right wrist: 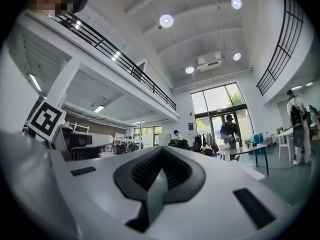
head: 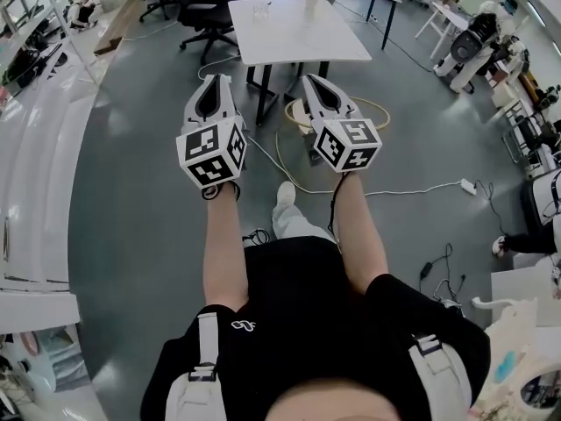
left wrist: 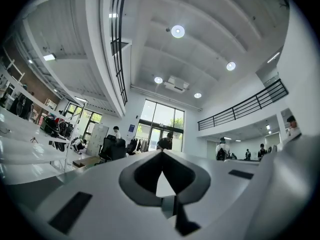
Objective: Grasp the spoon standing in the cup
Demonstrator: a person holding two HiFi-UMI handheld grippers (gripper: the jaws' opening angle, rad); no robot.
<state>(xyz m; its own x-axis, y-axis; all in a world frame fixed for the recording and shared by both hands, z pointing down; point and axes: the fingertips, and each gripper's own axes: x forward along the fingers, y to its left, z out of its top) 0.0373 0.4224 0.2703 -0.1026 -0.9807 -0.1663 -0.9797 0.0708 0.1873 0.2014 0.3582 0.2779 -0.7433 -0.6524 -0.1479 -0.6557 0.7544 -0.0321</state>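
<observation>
Black shirt and pale grey shoulder straps sit closest. Bare forearms reach out to two white hard-plastic claws, each with a checker-marked cube. Left claw and right claw are both clenched on nothing, tips meeting. Beyond the tips stands a flat white bench on dark legs. On it, ahead of the right claw, stands a tall pale cup; the spoon in it is too small to make out.

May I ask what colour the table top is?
White; the table shows best in the head view.
</observation>
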